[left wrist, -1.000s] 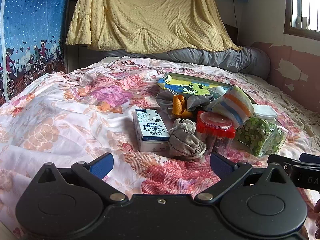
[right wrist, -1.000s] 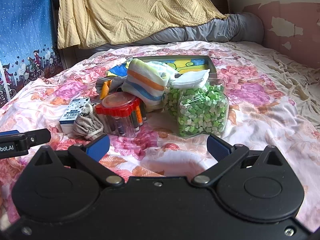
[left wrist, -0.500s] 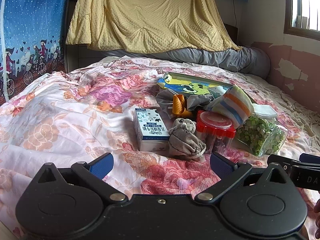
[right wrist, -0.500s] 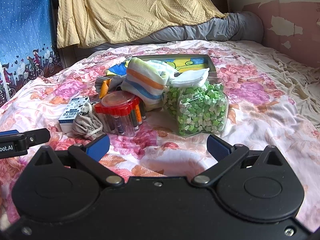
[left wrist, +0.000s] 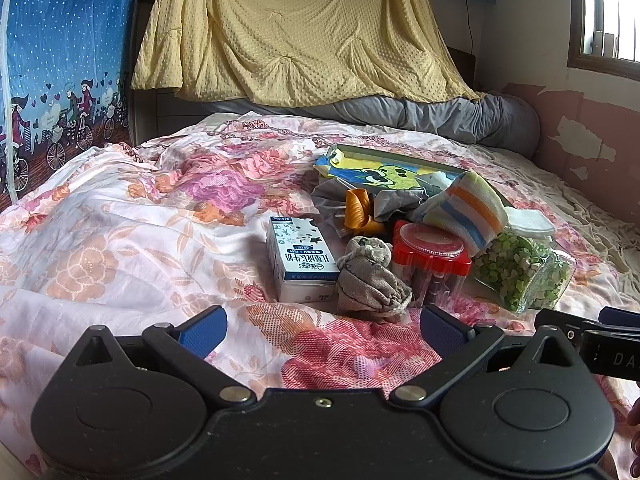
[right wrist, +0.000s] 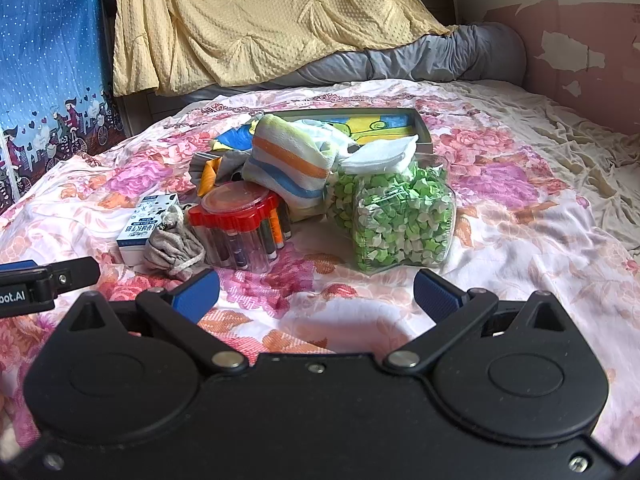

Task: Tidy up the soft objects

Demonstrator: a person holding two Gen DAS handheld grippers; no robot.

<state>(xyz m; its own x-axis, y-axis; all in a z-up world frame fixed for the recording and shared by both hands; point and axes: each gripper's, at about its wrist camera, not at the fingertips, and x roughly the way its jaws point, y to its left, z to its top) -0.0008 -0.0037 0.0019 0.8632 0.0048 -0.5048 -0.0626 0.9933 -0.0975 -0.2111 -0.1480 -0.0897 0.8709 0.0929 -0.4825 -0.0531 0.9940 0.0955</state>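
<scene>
We hold left gripper (left wrist: 322, 326) low over the bedspread (left wrist: 120, 240), jaws wide, empty | right gripper (right wrist: 316, 290) likewise spread, empty | grey pouch (left wrist: 370, 280) just ahead of left; striped towel (right wrist: 288, 164) beyond, atop the pile.

Milk carton (left wrist: 301, 265) beside red-lidded jar (left wrist: 430, 261) — star jar (right wrist: 402, 220) right.

Chinese characters, too small to read, on the milk carton (left wrist: 301, 265); "oot.AI" on the left tongs (right wrist: 24, 290).

daylight from window (left wrist: 608, 12) | soft shadows | sharp focus | fisheye-bent edges
</scene>
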